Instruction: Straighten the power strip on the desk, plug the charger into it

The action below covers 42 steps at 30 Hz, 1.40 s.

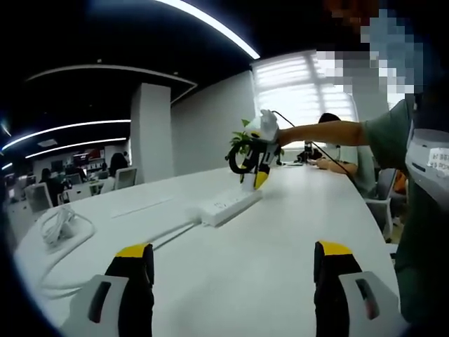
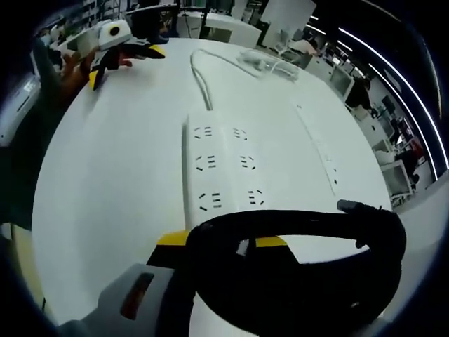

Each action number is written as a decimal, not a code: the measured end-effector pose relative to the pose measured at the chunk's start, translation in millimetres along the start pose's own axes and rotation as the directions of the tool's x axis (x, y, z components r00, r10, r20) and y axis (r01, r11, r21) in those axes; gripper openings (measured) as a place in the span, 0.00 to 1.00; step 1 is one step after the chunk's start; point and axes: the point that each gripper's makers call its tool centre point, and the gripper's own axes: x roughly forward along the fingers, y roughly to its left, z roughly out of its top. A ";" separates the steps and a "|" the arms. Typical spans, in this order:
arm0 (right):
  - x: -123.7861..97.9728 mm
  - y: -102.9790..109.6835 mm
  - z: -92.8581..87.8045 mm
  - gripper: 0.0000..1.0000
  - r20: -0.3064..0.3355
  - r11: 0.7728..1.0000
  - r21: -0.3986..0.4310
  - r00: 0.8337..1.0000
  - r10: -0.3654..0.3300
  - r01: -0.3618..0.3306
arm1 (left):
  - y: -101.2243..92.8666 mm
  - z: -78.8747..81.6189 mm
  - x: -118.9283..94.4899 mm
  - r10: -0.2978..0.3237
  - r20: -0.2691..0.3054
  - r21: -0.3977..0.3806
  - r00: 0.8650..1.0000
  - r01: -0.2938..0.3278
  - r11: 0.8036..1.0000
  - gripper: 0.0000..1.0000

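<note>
Right gripper poised just above near end of flat white plastic power strip, jaws closed on black charger with coiled cable. Strip on white desk, long axis running away from that gripper. Left gripper wide, nothing held, well apart from strip. Right hand nearer for plugging.

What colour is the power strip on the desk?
White. The power strip shows best in the right gripper view.
</note>
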 end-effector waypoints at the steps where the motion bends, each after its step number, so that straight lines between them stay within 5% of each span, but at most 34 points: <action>1: 0.2 0.1 -2.3 0.28 -0.003 1.000 -0.003 1.000 -0.008 0.008 | 0.5 -0.4 0.2 0.002 -0.003 0.001 1.000 -0.002 1.000 0.96; 12: -10.2 -3.8 1.1 0.32 0.126 0.993 0.078 0.987 -0.101 0.092 | 5.5 3.2 -0.7 0.021 -0.003 -0.005 1.000 -0.021 1.000 0.96; 17: -24.6 -5.9 13.7 0.33 0.226 0.984 0.145 0.965 -0.134 0.102 | 5.1 2.1 -0.8 0.021 -0.010 -0.006 1.000 -0.021 1.000 0.96; 31: -35.1 5.6 11.3 0.39 0.301 0.961 0.245 0.932 -0.202 0.129 | 2.7 6.1 -5.5 0.021 -0.012 -0.003 1.000 -0.021 1.000 0.96; 42: -45.5 14.9 4.4 0.46 0.362 0.917 0.361 0.881 -0.304 0.168 | 1.1 9.4 -5.6 0.023 -0.010 -0.002 1.000 -0.023 1.000 0.96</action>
